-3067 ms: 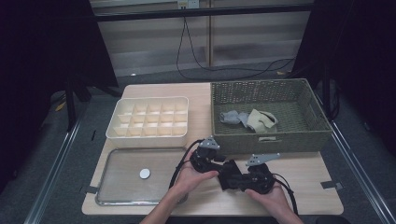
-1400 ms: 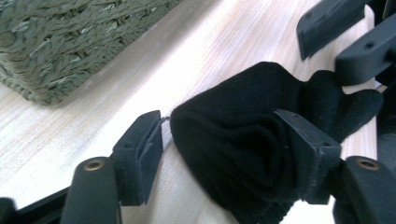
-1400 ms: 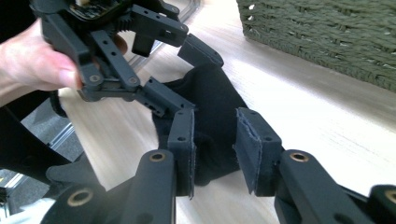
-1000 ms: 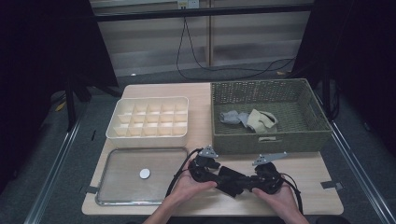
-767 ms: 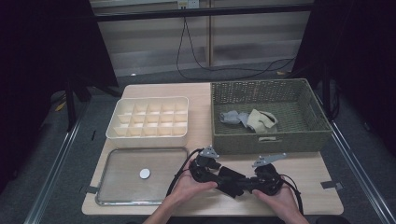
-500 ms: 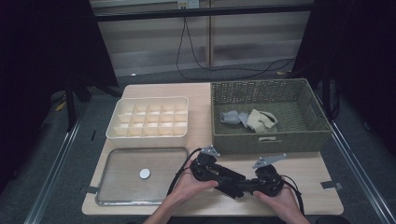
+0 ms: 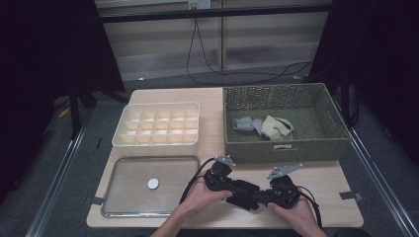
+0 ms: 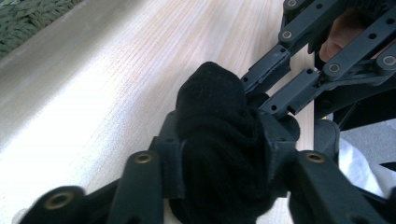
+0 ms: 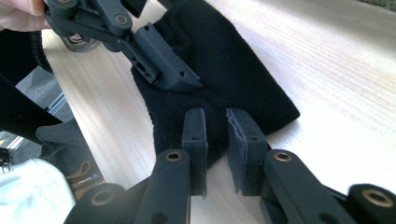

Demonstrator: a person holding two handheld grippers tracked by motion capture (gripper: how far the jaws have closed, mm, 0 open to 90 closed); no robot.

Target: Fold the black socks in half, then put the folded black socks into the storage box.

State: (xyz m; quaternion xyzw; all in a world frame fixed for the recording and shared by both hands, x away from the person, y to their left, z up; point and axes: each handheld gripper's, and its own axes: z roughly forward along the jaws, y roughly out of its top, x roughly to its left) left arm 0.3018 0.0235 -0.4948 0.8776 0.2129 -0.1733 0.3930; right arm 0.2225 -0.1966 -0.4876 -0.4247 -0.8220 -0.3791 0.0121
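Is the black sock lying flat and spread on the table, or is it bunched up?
Bunched up. The black sock bulges as a thick wad between the pads of the left claw, which has just been closing on it.

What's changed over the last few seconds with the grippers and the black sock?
The left gripper has just been closing its jaws, and the bunched black sock now sits clamped between them. The right gripper is pinching the sock's other end; it has slid a little rightward along the table's front edge since the earliest picture. The compartment box, tray, wicker basket and its socks are unmoved.
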